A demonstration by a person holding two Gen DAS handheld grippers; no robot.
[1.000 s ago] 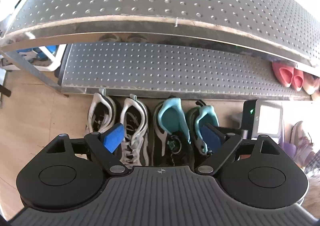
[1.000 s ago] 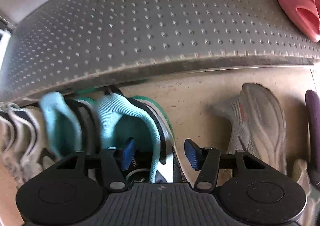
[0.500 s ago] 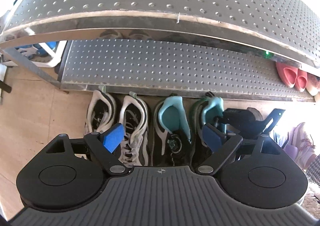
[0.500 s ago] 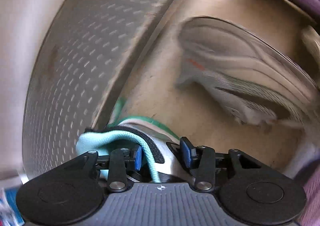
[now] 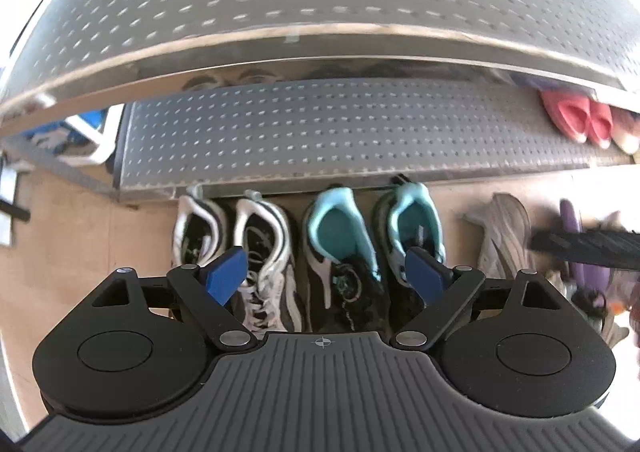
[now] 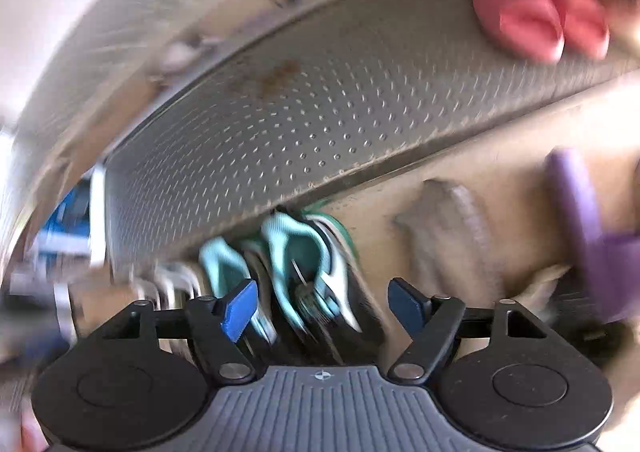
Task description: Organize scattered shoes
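Both claws stand with their jaws apart and hold nothing: your left gripper [image 5: 326, 278] hovers over the sorted row, your right gripper [image 6: 320, 304] over the teal pair. Landmark: the lower perforated shelf [image 5: 320, 135] of the shoe rack. Just below its front edge, on the floor, the white-and-black sneakers [image 5: 236, 252] and teal-lined sneakers [image 5: 372, 244] sit in pairs, heels outward, likely for easy reach. On the shelf's right end lie red slippers [image 5: 576, 115]. A grey sneaker [image 5: 504, 236], tipped on its side to the right of the row, probably awaits pairing. No brand or writing is legible.
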